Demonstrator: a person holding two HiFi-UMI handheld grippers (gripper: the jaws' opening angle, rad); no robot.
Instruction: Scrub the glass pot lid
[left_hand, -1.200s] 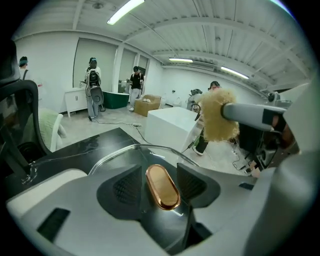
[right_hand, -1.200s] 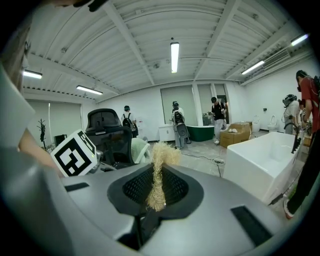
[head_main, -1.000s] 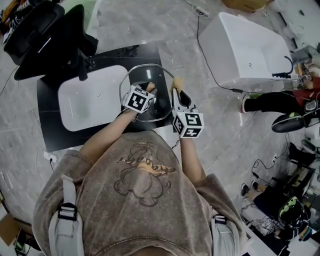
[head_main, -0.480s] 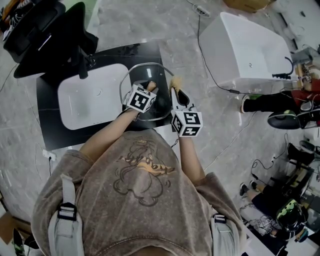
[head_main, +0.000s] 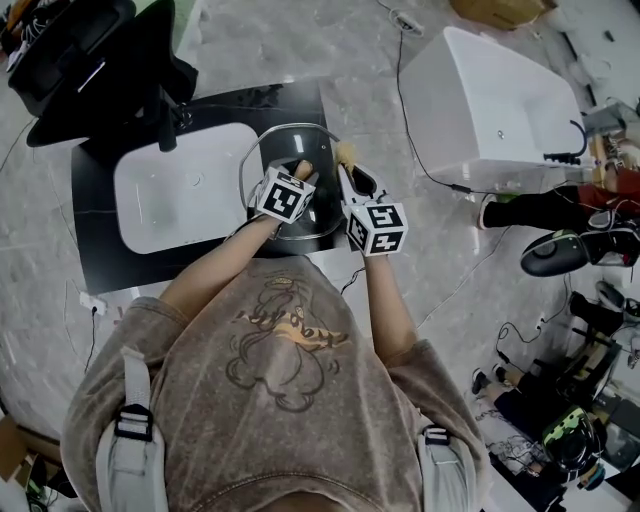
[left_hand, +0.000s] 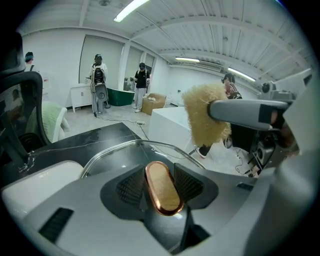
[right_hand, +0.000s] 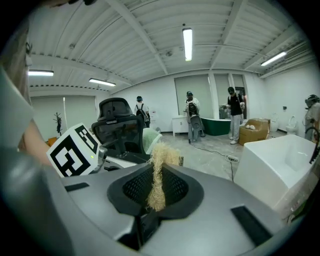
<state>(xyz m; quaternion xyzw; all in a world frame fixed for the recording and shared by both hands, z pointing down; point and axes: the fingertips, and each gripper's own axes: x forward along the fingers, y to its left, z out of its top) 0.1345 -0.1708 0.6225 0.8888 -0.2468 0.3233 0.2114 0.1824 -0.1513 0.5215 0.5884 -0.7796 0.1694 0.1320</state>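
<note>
The glass pot lid (head_main: 268, 150) lies over the black counter, just right of the white basin. In the left gripper view its metal-edged rim (left_hand: 125, 146) curves away in front of the jaws. My left gripper (head_main: 300, 173) is shut on the lid's copper-coloured oval handle (left_hand: 162, 187), which sits upright between the pads. My right gripper (head_main: 352, 172) is shut on a tan fibrous scrubber (right_hand: 157, 177). The scrubber's tuft (head_main: 345, 152) sits at the lid's right rim and shows as a fuzzy clump (left_hand: 205, 120) in the left gripper view.
A white basin (head_main: 185, 195) is set in the black counter (head_main: 90, 240) left of the lid. A black office chair (head_main: 90, 60) stands at the far left. A white tub (head_main: 490, 95) and a cable lie on the floor to the right. People stand in the background.
My right gripper has slid forward along the lid's right rim, carrying the scrubber farther from me. The left gripper and the lid have barely moved.
</note>
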